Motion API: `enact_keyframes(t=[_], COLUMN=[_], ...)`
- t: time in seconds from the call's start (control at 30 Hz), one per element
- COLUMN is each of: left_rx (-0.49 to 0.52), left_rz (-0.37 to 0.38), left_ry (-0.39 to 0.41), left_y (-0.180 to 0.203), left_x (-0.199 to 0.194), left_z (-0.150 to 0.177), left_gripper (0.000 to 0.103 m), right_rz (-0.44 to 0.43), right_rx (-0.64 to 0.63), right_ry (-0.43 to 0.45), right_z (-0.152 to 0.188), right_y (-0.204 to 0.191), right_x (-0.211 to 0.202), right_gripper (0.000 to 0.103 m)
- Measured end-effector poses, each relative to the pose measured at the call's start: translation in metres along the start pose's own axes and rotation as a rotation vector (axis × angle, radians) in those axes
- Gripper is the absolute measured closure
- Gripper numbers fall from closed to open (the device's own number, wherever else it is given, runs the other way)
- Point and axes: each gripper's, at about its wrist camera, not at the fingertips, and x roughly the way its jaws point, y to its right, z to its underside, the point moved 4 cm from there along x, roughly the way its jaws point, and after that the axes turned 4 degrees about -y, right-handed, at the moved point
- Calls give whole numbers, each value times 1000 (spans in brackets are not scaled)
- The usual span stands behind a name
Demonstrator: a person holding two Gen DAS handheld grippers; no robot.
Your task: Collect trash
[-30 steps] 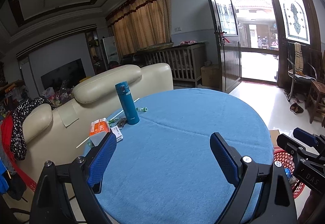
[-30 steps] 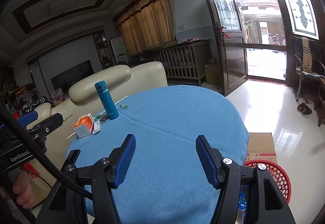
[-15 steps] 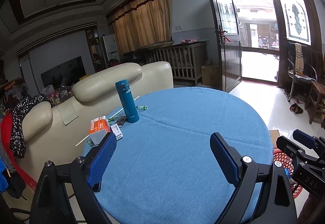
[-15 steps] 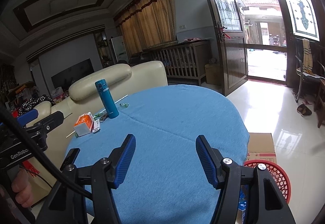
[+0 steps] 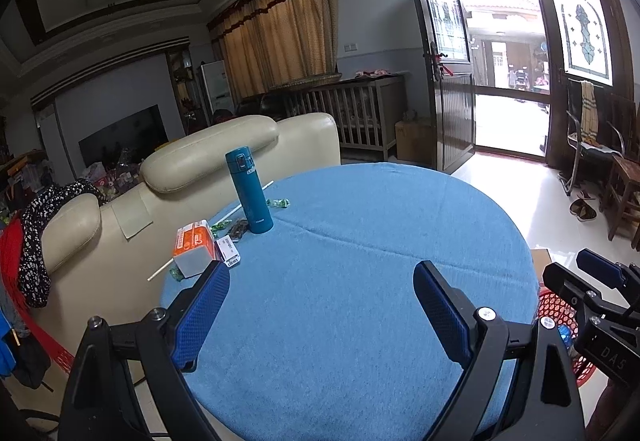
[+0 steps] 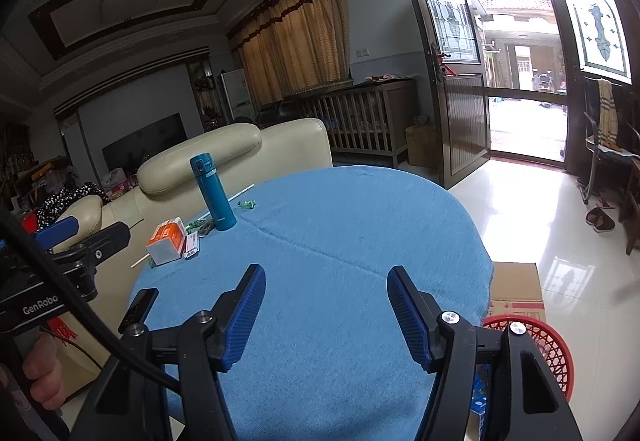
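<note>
Trash lies at the far left of the round blue table (image 5: 360,241): an orange and white box (image 5: 194,247) (image 6: 166,241), a small white labelled packet (image 5: 229,250), green candy wrappers (image 5: 278,203) (image 6: 247,204) and a thin white straw (image 5: 250,199). A teal bottle (image 5: 250,197) (image 6: 212,193) stands upright among them. My left gripper (image 5: 320,273) hovers wide open over the near side of the cloth, well short of the box. My right gripper (image 6: 326,273) hangs beside it, its jaws opening with nothing between them.
A red mesh basket (image 6: 532,341) (image 5: 554,311) stands on the floor at the table's near right, next to a cardboard box (image 6: 516,289). A cream sofa (image 5: 224,149) backs onto the table's left edge. Shiny tiled floor runs right toward the open door.
</note>
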Motion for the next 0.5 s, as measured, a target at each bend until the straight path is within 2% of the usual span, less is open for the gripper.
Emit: enact_keyframes(t=[0.5], left_rx=[6], left_rz=[4], left_ry=[-18], left_y=[0], left_x=[3], left_z=[4], left_gripper=[10], right_rz=[-1], right_rx=[11], right_ry=[-12], right_z=[3], right_y=[2], right_x=[5], right_gripper=[36])
